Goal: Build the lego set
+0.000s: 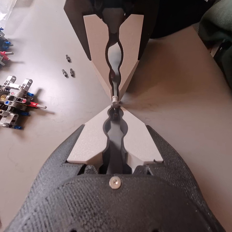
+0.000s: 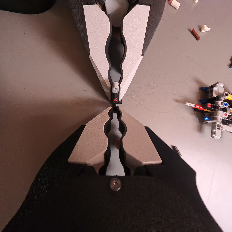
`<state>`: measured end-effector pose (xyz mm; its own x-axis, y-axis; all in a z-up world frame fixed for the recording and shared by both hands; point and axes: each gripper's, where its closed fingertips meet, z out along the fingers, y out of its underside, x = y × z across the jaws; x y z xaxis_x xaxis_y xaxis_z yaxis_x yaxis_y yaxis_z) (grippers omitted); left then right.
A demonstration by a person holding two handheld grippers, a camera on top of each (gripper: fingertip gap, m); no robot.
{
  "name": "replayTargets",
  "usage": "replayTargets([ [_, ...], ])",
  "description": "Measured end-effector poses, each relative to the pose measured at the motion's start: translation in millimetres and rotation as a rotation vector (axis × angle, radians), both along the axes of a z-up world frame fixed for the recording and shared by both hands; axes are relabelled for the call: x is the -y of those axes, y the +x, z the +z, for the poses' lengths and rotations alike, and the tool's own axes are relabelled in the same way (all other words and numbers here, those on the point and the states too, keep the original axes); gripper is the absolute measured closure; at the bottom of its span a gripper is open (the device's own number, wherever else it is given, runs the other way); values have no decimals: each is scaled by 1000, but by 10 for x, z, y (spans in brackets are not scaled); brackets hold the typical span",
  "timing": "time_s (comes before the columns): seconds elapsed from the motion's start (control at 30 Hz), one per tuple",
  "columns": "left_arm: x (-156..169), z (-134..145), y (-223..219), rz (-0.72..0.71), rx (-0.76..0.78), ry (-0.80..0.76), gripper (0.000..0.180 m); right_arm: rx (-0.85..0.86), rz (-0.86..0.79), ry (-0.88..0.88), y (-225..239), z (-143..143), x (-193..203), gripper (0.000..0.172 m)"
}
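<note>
Jaws of both grippers meet tip to tip, left gripper (image 1: 115, 110) clamping a black connector (image 1: 115, 113), right gripper (image 2: 114, 110) pinching its thin black pin (image 2: 114, 108), with a grey sleeve (image 1: 115, 100) between the tips; slight misalignment could jam or drop the parts.

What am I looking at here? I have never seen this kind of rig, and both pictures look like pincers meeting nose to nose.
There is no robot: a person holds one hand-held gripper in each hand, and each carries a camera looking along its own two fingers. In the left wrist view the left gripper fills the bottom and the other one comes in from the top. The right wrist view shows the reverse, with the right gripper at the bottom. The tips meet over a grey table. Both pairs of fingers are closed on one small grey-and-black piece between them. To the side lie a part-built toy model, three dark pins, a brown stick and pale loose parts.
</note>
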<state>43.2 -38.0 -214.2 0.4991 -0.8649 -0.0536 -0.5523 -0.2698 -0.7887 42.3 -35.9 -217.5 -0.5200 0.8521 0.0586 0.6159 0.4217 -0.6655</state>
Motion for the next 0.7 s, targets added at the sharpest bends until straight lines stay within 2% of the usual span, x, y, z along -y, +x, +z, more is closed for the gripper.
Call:
replayTargets([
  [0.03,-4,-1,1,4,-1,2,174,5,-4,-1,2,-5,-1,170],
  [0.7,-21,-11,10,20,-6,3,174,9,-66,-13,-16,-23,-6,170],
])
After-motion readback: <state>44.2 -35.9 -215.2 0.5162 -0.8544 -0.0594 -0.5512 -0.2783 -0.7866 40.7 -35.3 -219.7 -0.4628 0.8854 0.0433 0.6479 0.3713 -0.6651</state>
